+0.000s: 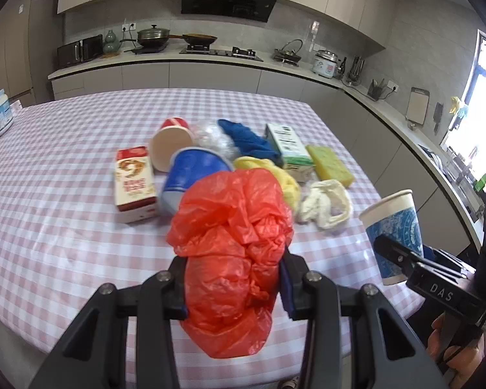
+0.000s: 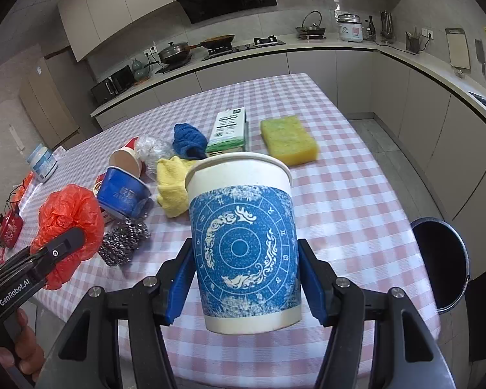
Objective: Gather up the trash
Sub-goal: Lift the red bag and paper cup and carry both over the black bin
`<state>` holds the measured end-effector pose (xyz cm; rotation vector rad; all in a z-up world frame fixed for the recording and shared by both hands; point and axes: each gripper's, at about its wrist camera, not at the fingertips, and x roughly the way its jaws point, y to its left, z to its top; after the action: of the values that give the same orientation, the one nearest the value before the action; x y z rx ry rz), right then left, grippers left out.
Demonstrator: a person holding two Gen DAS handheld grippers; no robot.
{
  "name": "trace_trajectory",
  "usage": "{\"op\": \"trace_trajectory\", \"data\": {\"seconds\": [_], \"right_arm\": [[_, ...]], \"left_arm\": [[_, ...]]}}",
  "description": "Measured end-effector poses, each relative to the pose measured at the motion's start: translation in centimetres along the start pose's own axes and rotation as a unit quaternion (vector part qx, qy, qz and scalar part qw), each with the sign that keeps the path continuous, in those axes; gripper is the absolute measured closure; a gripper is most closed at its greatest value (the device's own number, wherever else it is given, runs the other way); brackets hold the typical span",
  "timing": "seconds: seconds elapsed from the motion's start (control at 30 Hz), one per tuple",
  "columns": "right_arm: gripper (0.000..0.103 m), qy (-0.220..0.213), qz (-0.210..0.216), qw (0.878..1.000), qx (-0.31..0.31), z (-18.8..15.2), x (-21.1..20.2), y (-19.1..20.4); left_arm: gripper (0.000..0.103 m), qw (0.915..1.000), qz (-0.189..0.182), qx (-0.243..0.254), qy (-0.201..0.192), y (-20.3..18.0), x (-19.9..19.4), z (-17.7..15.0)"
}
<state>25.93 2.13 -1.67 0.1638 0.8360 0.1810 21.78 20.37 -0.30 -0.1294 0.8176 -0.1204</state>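
Spread across most of both views: a table (image 2: 356, 194) under a pink-and-white checked cloth, kitchen counter (image 1: 210, 61) curving behind it. Standing on the floor just off the table's right edge, a dark round bin (image 2: 440, 262), mouth open. Clamped between the blue pads of the left gripper (image 1: 233, 278), raised clear of the cloth: a crumpled red plastic bag (image 1: 233, 243), bulging above and below the jaws. Gripped upright at its lower half by the right gripper (image 2: 246, 278), also off the table: a white paper cup with blue printed pattern (image 2: 243, 243), pads pressing both sides. Lying in a loose cluster mid-table: yellow sponge (image 2: 288, 139), green-and-white carton (image 2: 230, 126), red-and-white box (image 1: 134, 184), blue bowl-cup (image 2: 123, 191) on its side, red-and-cream cup (image 1: 171, 142) tipped over, blue cloth (image 2: 188, 141), yellow cloth (image 2: 171, 184), whitish crumpled bag (image 1: 327, 204), clear crumpled plastic (image 2: 152, 152). Beside the red bag, a steel wool scourer (image 2: 123, 243). Near the far left edge, a white tub (image 2: 43, 162).
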Motion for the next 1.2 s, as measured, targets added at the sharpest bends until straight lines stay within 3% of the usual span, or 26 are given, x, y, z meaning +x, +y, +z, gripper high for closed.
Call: {"op": "trace_trajectory", "data": {"seconds": [0.37,0.7,0.97,1.2], "right_arm": [[0.040,-0.005,-0.004,1.000,0.009,1.4,-3.4,-12.8],[0.040,-0.010,-0.050,0.997,0.064,0.7,-6.3,-25.2],[0.040,-0.008,-0.091,0.990,0.105,-0.7,-7.9,-33.3],[0.040,0.017,-0.107,0.985,0.131,-2.7,-6.5,-38.6]], "left_arm": [[0.061,0.9996,-0.025,-0.002,0.015,-12.0,3.2,-0.5],[0.061,0.9944,-0.083,0.053,0.038,-24.0,7.2,-0.5],[0.061,0.9874,-0.116,0.090,0.060,-30.1,9.9,-0.8],[0.061,0.9840,-0.114,0.104,0.089,-33.8,12.5,-3.0]]}}
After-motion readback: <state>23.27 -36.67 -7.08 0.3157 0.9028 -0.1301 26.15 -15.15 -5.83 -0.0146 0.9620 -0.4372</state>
